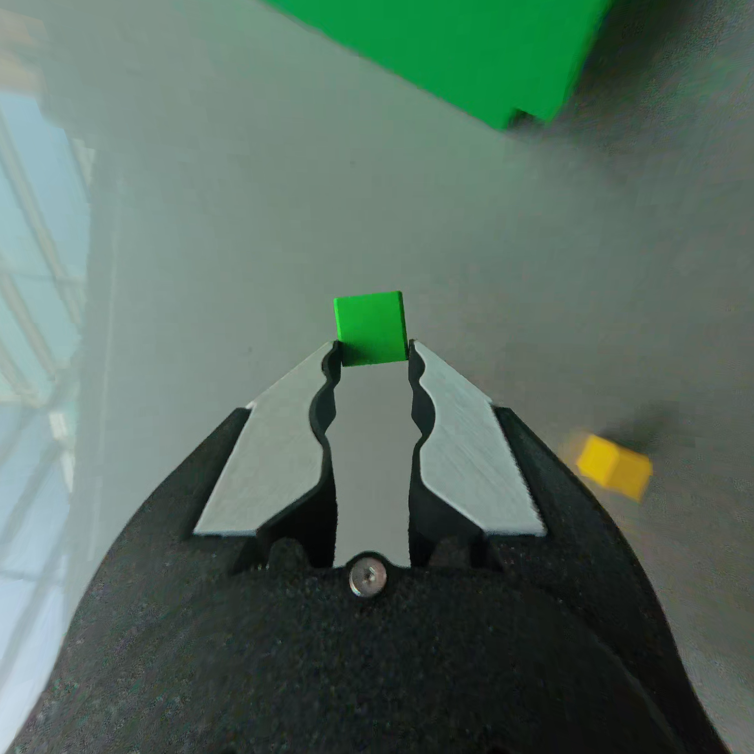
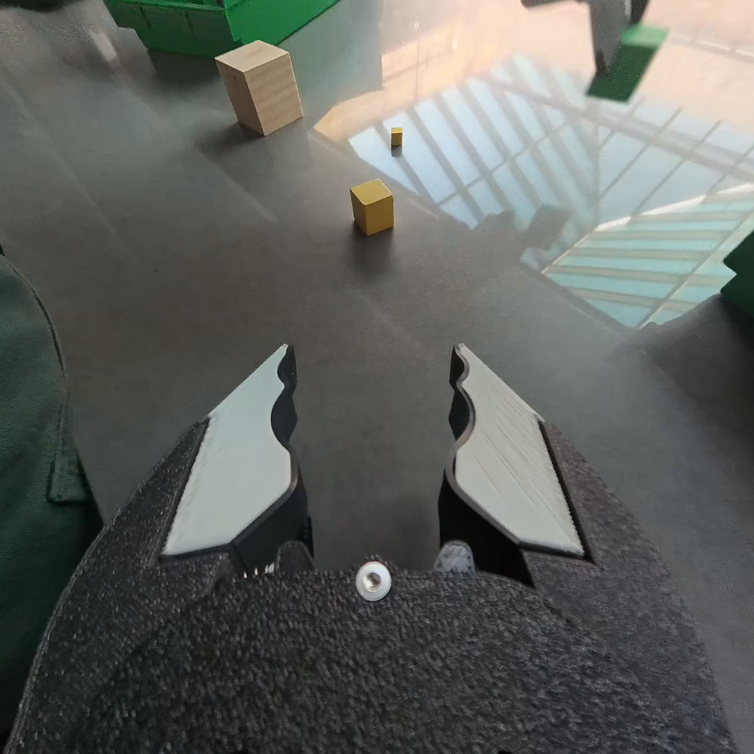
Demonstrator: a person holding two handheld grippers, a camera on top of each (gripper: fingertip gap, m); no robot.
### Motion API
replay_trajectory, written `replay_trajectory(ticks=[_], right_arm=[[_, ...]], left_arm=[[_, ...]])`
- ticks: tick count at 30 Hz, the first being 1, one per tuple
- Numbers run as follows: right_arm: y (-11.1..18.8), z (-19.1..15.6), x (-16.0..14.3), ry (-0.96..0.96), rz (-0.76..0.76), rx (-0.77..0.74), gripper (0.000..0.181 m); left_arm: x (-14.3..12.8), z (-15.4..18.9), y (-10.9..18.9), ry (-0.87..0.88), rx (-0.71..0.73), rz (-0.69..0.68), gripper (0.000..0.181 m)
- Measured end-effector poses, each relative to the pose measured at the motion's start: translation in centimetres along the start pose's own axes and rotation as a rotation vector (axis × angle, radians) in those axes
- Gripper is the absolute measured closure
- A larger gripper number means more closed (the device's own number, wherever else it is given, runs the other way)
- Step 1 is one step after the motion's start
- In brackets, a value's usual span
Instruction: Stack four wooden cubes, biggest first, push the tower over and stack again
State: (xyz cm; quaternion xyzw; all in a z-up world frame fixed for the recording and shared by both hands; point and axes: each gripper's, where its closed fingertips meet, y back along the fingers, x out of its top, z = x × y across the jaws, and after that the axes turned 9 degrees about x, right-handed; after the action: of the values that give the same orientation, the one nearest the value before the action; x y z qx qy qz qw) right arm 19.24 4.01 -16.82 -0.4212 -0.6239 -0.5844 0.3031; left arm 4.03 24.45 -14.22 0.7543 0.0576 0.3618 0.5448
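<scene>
My left gripper (image 1: 373, 351) is shut on a small green cube (image 1: 370, 326), pinched at the fingertips and held above the grey glossy table (image 1: 245, 204). The same gripper with the green cube (image 2: 636, 45) shows at the top right of the right wrist view. My right gripper (image 2: 372, 359) is open and empty, low over the table. A yellow cube (image 2: 372, 207) stands ahead of it, apart from the fingers. A tiny yellow block (image 2: 396, 136) lies farther off. A larger pale wooden cube (image 2: 261, 87) stands at the back left.
A green box (image 1: 461, 53) stands at the top of the left wrist view, with a yellow cube (image 1: 614, 465) to the right on the table. A green bin (image 2: 196, 24) stands behind the wooden cube. A dark green sleeve (image 2: 28, 408) is at the left edge.
</scene>
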Motion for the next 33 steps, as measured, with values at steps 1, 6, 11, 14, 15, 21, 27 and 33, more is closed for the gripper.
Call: replay_trajectory(ticks=[1,6,11,14,15,21,27,33], right_arm=[[0.0,-0.1,0.0,0.003,-0.003,0.003,0.105],[-0.6,-0.5,0.4,0.019,-0.003,0.024,0.106],[-2.2,-1.7,1.4,0.04,0.006,0.087,0.106],[-2.9,-2.3,1.8,0.056,-0.001,0.116,0.105],[-3.1,-2.5,2.0,0.063,-0.004,0.124,0.105],[-3.5,-3.3,2.6,0.097,-0.023,0.146,0.105],[-3.1,-3.3,2.8,0.098,-0.022,0.13,0.104],[-3.1,-3.1,2.5,0.087,-0.026,0.122,0.105]], left_arm=[[-0.8,1.0,2.0,-0.069,-0.031,0.021,0.15],[-8.7,5.0,11.6,-0.246,-0.087,-0.008,0.15],[-17.4,7.3,16.9,-0.166,-0.085,-0.062,0.149],[-21.2,7.9,17.4,-0.106,-0.083,-0.054,0.15],[-22.0,8.0,17.3,-0.091,-0.084,-0.044,0.15],[-24.3,8.0,16.5,-0.033,-0.108,-0.004,0.149],[-25.2,8.1,15.8,-0.091,-0.12,-0.006,0.15],[-25.3,8.0,15.3,-0.123,-0.134,-0.024,0.15]])
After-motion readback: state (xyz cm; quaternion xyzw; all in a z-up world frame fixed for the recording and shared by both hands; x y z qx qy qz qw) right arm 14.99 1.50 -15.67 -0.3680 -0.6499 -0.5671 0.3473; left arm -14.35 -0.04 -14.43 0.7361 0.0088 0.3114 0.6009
